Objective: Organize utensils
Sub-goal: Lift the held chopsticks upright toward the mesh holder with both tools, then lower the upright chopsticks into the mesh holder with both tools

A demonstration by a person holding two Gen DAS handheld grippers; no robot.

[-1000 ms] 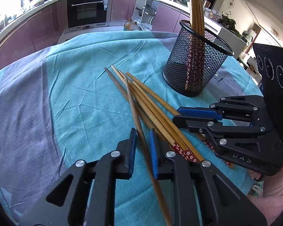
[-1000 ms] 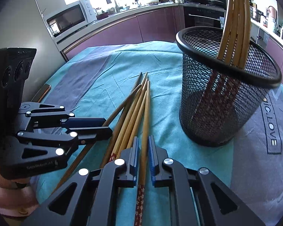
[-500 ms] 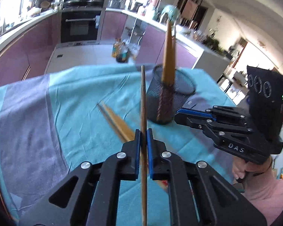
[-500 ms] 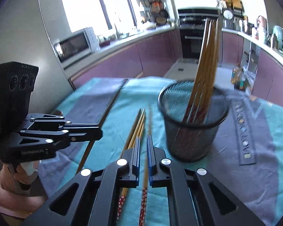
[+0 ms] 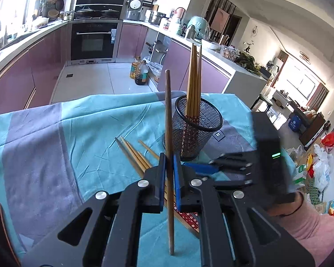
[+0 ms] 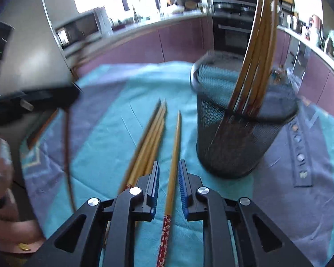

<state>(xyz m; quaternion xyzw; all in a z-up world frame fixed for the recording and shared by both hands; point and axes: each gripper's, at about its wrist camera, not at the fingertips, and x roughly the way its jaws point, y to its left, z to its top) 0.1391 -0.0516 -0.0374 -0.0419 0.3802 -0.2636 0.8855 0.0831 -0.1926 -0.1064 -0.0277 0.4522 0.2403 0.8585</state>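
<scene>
a black built-in oven [image 5: 93, 42] among purple cabinets; two oil bottles [image 5: 139, 71] stand together on the tiled floor.

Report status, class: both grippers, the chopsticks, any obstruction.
Left gripper shut on dark chopstick, held upright. Right gripper opening, light chopstick lying between jaws, unpressed. Mesh cup unobstructed; loose chopsticks on cloth.

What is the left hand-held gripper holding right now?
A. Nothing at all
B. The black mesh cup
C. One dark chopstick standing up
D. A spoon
C: in the left wrist view the left hand-held gripper is clamped on one dark chopstick that stands nearly upright, beside the black mesh cup.
</scene>
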